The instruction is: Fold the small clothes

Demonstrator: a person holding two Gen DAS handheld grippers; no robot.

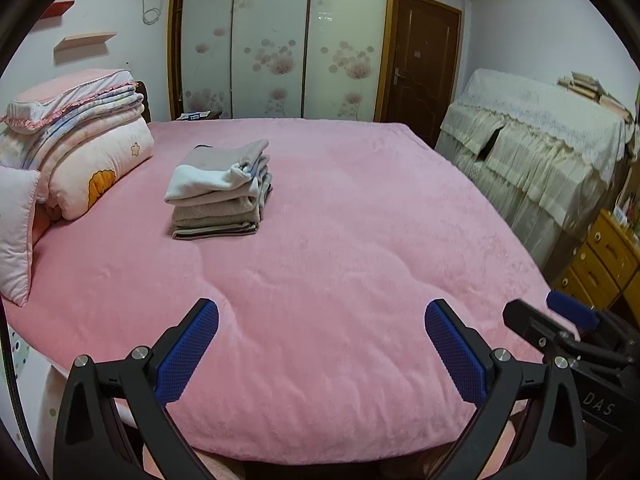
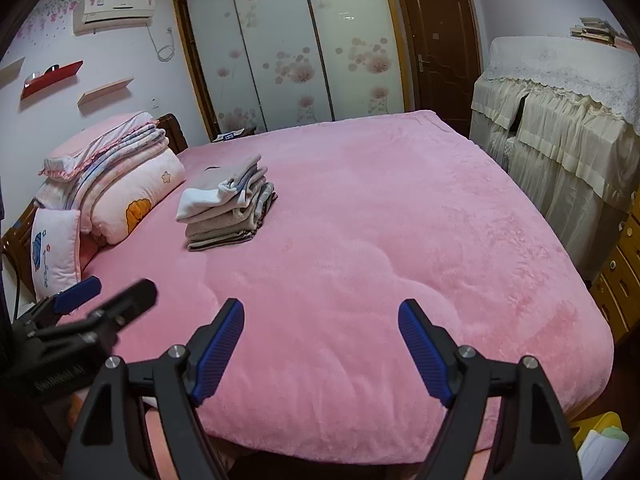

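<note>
left wrist view: the left gripper [image 1: 322, 316] is seen from behind with its jaws spread wide and nothing between them; the right gripper [image 1: 560, 312] shows at the right edge, one blue pad visible.
right wrist view: the right gripper [image 2: 321, 312] is seen with jaws standing wide apart and bare; the left gripper [image 2: 104, 292] appears at the lower left — its jaws are seen side-on here.
only in the right wrist view: an air conditioner [image 2: 118, 12] high on the wall, a red shelf [image 2: 52, 78], and an embroidered small pillow [image 2: 56, 256] at the bed's left edge.
only in the left wrist view: a clearer look at the wooden drawers [image 1: 604, 260] at right.
folded clothes: a neat stack [image 1: 220, 190] [image 2: 228, 208] lies on the pink bedspread [image 1: 340, 240] [image 2: 380, 220], left of centre, just beside the piled quilts [image 1: 84, 140] [image 2: 116, 176].
relative to the jaws: the stack lies well ahead of both grippers and to the left of each opening — no pad touches it.
</note>
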